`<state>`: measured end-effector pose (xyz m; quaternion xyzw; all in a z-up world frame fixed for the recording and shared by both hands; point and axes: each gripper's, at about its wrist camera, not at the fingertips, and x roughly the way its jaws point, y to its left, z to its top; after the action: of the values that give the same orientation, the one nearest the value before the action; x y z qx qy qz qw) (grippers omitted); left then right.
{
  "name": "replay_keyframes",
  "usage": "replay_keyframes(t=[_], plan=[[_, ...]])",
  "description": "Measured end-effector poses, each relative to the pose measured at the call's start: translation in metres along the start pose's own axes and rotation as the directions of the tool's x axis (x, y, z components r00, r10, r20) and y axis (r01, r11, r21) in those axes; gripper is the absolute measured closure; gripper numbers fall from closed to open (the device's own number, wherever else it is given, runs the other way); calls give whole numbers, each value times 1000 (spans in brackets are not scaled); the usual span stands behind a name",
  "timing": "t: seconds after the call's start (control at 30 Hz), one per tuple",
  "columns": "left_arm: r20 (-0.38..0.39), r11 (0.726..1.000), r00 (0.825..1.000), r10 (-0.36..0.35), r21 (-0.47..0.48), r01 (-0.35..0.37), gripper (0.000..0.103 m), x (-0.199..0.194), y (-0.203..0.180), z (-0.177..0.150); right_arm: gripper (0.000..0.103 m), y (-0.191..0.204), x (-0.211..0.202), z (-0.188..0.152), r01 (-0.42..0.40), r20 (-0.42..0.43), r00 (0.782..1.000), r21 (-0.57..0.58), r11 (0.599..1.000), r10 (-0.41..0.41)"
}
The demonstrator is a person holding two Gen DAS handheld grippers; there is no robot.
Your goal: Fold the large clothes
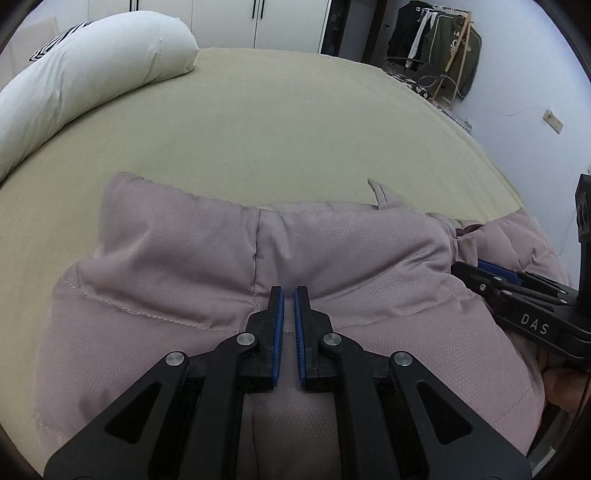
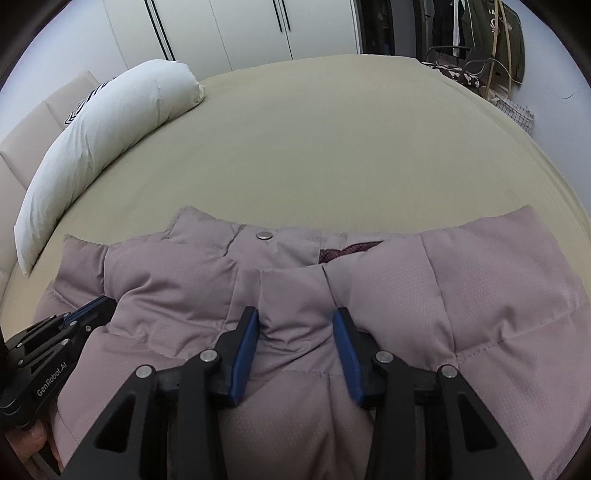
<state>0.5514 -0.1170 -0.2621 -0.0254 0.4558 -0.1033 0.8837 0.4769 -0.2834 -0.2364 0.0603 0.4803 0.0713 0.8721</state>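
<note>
1. A mauve quilted puffer jacket (image 1: 229, 266) lies on the near part of a bed covered with an olive-green sheet (image 1: 295, 122); in the right wrist view the same jacket (image 2: 461, 295) spreads across the lower half of the picture.
2. The left gripper (image 1: 289, 295) points down at the jacket's padded fabric. Its blue pads (image 1: 279, 317) stand almost together with only a thin slit between them; whether any cloth is pinched in that slit cannot be told.
3. The right gripper (image 2: 295, 317) also points down onto the jacket, its jaws at a middling width. A raised fold of the mauve fabric sits between its blue pads (image 2: 245, 343), and both pads appear to touch the sides of that fold.
4. In the left wrist view the right gripper (image 1: 495, 273) shows at the right edge, resting on the jacket just beside a bunched ridge of cloth. In the right wrist view the left gripper (image 2: 92, 306) shows at the lower left, its tips against the jacket.
5. A metal snap button (image 2: 264, 235) sits on the jacket's far edge, with a patch of dark red lining (image 2: 347, 251) just to its right.
6. A long white pillow (image 1: 85, 85) lies along the bed's far left side, well apart from the jacket.
7. White wardrobe doors (image 2: 258, 29) stand behind the bed, and dark clothes hang on a rack (image 1: 439, 48) at the far right.
</note>
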Motion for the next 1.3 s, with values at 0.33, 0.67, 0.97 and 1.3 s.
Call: replay_keyframes(t=[0.33,0.67,0.97,1.3], plan=[[-6,999,1000,-25,-20,25,98,24,10,6,59,1,24,2,34,17,999,-27,999,-34],[0,1000,1000,-11,-10,11,98,15,6,0,59,3,30,8,41,24,999,-30,999,-40],[1,1000,1000,-18,-13,18,98,3,4,-2,57,9,21,10,44,26,999,-37,998,-43],[91,991,987,136,9,-137,97,-93,32,-34,50,-57,-81,-32,68,150,986,64,996,-77]])
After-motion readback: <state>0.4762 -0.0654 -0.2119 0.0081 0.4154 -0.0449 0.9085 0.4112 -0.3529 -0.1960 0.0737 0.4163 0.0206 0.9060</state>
